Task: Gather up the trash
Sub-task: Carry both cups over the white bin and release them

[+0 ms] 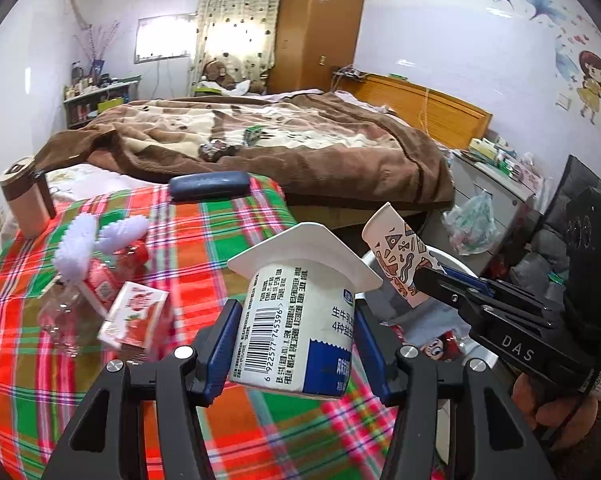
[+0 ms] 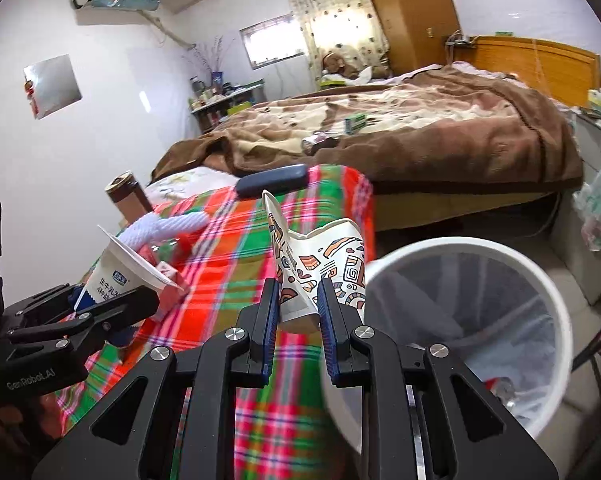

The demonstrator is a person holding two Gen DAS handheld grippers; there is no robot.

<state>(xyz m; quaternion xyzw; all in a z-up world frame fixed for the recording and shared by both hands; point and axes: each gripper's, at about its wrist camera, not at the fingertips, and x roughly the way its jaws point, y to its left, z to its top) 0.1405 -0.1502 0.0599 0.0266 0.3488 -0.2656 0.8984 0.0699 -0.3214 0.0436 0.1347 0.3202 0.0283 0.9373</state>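
Note:
My left gripper [image 1: 296, 316] is shut on a white yogurt cup [image 1: 296, 308] with a barcode and a blue label, held above the plaid-covered table [image 1: 220, 240]. My right gripper [image 2: 298, 296] is shut on a crushed patterned paper cup [image 2: 320, 264], held at the table's right edge beside the white trash bin [image 2: 480, 248]. The right gripper with the paper cup [image 1: 400, 256] also shows in the left wrist view, and the left gripper with the yogurt cup [image 2: 116, 272] in the right wrist view. The bin holds a clear liner and some trash at the bottom.
On the table lie a red-and-white drink carton [image 1: 134, 316], a clear plastic bottle [image 1: 60, 316], a white fluffy item [image 1: 96, 240], a dark blue case [image 1: 210, 185] and a brown mug [image 1: 22, 196]. A bed with a brown blanket [image 1: 280, 140] stands behind.

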